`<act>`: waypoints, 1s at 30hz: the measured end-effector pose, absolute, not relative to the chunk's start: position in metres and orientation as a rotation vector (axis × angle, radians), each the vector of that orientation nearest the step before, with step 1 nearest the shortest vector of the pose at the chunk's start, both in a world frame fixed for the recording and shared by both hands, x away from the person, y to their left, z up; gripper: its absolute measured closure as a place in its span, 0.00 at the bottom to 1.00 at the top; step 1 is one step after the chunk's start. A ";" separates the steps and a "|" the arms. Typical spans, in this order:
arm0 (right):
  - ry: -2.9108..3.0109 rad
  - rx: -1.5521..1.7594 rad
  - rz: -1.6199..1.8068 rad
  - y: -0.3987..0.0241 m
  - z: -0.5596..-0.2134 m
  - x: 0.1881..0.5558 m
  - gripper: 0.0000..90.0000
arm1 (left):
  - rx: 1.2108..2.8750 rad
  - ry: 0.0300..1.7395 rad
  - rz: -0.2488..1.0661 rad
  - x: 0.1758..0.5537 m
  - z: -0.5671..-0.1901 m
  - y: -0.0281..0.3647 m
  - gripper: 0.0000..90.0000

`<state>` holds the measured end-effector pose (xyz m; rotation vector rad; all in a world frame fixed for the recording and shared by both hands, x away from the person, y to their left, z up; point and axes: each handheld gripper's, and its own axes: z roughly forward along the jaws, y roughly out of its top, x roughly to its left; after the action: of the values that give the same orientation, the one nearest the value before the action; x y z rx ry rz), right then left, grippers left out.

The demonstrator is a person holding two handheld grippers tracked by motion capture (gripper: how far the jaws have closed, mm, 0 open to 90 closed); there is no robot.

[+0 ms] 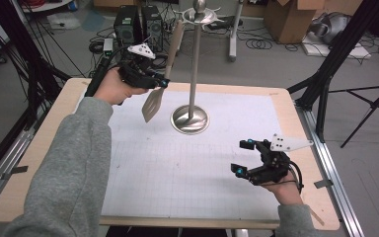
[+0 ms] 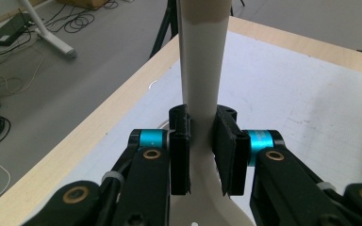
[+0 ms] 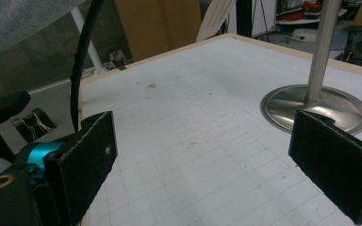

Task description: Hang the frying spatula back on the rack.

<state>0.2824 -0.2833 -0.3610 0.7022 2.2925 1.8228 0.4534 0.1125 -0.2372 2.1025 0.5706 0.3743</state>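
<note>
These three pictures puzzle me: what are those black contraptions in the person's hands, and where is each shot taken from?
They are hand-held grippers with two black fingers each, worked by a person, not a robot. The high view looks down on the table. The left gripper is shut on a beige spatula, held up beside a metal stand on the white mat. The left gripper view looks along its fingers clamping the spatula's handle. The right gripper rests open, holding nothing; its own view shows the stand's base ahead.

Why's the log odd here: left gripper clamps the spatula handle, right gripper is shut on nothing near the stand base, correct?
One error: the right gripper is open, its jaws wide apart in the right gripper view. The left gripper does clamp the spatula handle.
</note>
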 end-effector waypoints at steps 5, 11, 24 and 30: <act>2.296 0.703 1.824 -0.283 -0.361 0.282 0.08 | 2.106 0.572 0.377 0.454 -0.237 0.111 0.85; 2.292 0.705 1.827 -0.283 -0.361 0.281 0.08 | 2.101 0.575 0.369 0.456 -0.239 0.105 0.85; 2.287 0.711 1.820 -0.285 -0.360 0.280 0.08 | 2.089 0.562 0.398 0.459 -0.243 0.097 0.83; 2.295 0.709 1.815 -0.285 -0.361 0.279 0.08 | 2.072 0.539 0.363 0.455 -0.246 0.103 0.65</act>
<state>0.2790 -0.2850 -0.3606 0.7091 2.2955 1.8152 0.4548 0.1033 -0.2461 2.0724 0.5386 0.3627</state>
